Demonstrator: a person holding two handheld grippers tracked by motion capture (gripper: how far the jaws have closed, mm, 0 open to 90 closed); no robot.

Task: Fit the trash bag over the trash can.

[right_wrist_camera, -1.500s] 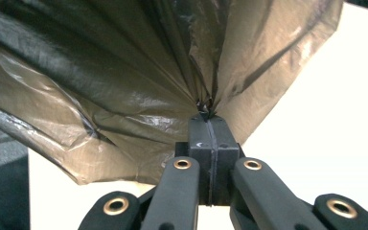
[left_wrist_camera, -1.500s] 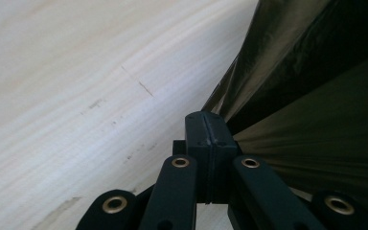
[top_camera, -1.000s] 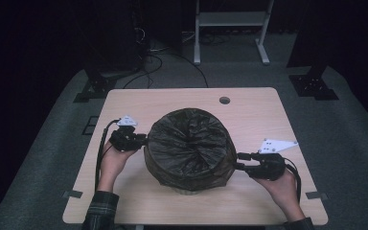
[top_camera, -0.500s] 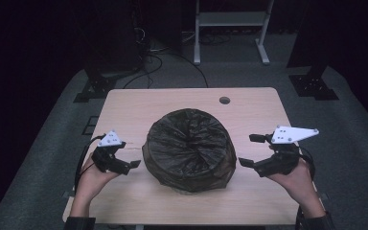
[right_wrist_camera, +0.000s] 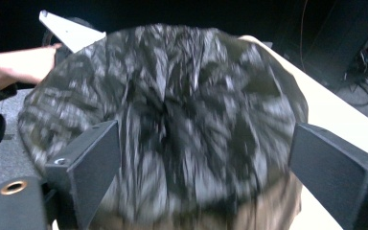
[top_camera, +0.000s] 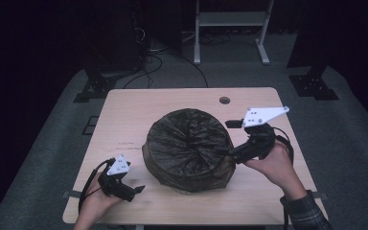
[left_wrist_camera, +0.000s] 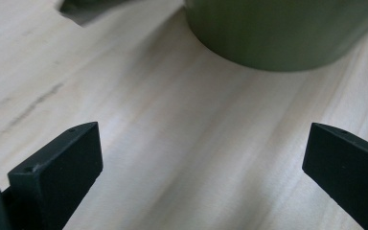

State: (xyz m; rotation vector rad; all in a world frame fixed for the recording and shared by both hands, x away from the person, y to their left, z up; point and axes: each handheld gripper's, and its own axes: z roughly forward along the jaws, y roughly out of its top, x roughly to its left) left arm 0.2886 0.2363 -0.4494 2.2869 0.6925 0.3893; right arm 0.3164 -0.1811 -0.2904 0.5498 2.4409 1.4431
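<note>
right gripper (top_camera: pixel 230 152) raised, jaws just opened | bin (top_camera: pixel 188 149) upright, opening up

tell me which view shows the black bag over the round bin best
The high view: the whole black bag with its gathered folds, sharp, on the table. The right gripper view shows its top close but blurred; the left gripper view shows a green wall, seemingly the bin's.
</note>
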